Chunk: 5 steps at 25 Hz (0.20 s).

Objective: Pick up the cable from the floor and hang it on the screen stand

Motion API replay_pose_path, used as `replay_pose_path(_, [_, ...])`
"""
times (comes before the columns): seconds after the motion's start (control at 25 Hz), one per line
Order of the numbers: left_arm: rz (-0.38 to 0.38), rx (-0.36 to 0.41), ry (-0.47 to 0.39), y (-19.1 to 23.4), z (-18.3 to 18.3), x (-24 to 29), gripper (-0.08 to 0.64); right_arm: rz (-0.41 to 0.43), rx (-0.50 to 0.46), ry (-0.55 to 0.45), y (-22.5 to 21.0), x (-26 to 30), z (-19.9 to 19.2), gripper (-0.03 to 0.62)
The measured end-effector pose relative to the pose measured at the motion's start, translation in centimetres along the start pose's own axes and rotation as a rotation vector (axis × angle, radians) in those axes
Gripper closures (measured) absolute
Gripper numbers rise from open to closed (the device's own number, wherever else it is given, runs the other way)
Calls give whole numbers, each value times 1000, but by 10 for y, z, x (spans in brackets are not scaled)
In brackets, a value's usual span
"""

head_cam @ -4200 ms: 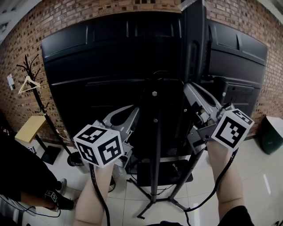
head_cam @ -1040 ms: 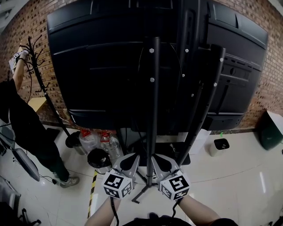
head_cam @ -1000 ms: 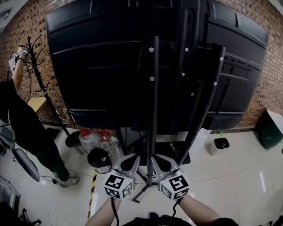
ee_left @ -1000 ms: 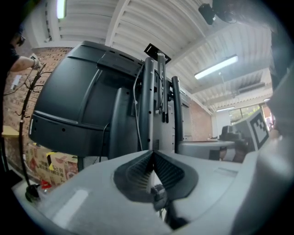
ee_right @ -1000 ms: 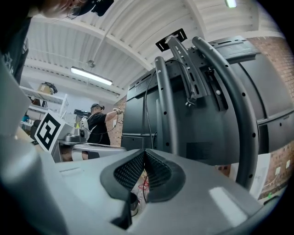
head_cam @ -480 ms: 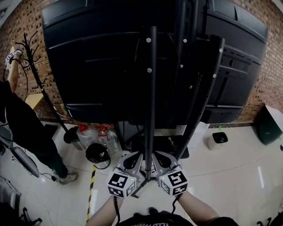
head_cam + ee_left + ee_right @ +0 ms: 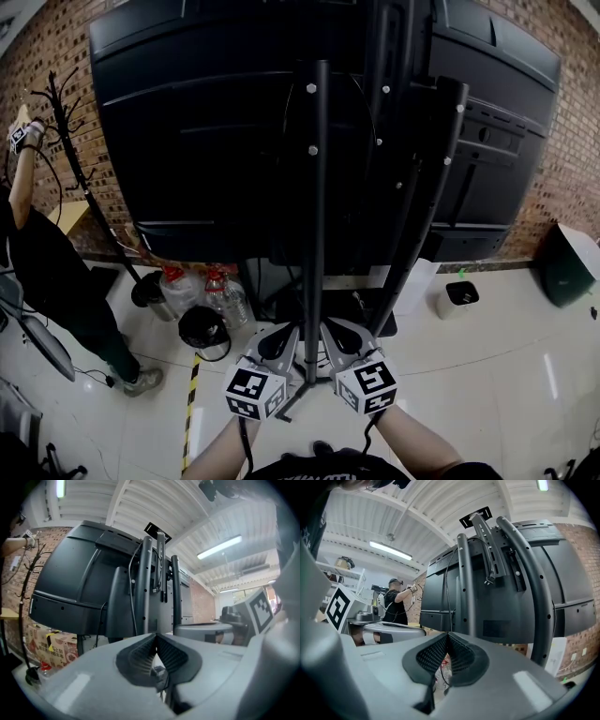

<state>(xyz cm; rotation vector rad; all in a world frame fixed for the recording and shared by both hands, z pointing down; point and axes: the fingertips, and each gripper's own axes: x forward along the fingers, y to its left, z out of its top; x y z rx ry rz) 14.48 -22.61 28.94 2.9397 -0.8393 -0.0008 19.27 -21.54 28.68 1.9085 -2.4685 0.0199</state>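
Only from the head view can make out the glossy pale tiled floor (image 7: 487,375), clear plastic bottles with red caps (image 7: 211,286), a round black bin (image 7: 202,328) beside them and a small white bin (image 7: 459,294) at right centre. From the left gripper view alone, get lit ceiling tube lamps (image 7: 219,547) at upper right and a printed cardboard box (image 7: 55,645) at lower left. From the right gripper view, catch a person in dark clothes (image 7: 395,605) at left centre, arm raised.

Some four seconds ago, had both tools raised mid-frame, either side of the stand's centre pole. Now find the left gripper (image 7: 291,330) and the right gripper (image 7: 326,326) low at bottom centre, close together by the pole's foot. Against half a second ago, hardly any change.

Read both as pressed together, ribbed black pads (image 7: 140,654) meeting at the tips, nothing pinched.

Find the thin black cable (image 7: 288,117) off the floor, at upper centre. Hangs in a slack, smooth curve beside the upright pole of the black tubular metal screen stand (image 7: 319,216), against the large black screen back (image 7: 187,122). In both gripper views, can trace it down alongside that pole.
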Motion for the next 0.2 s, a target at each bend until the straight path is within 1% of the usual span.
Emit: replay_pose_path(0.2, [-8, 2, -7, -2, 3, 0, 555, 2, -8, -3, 3, 0, 3, 584])
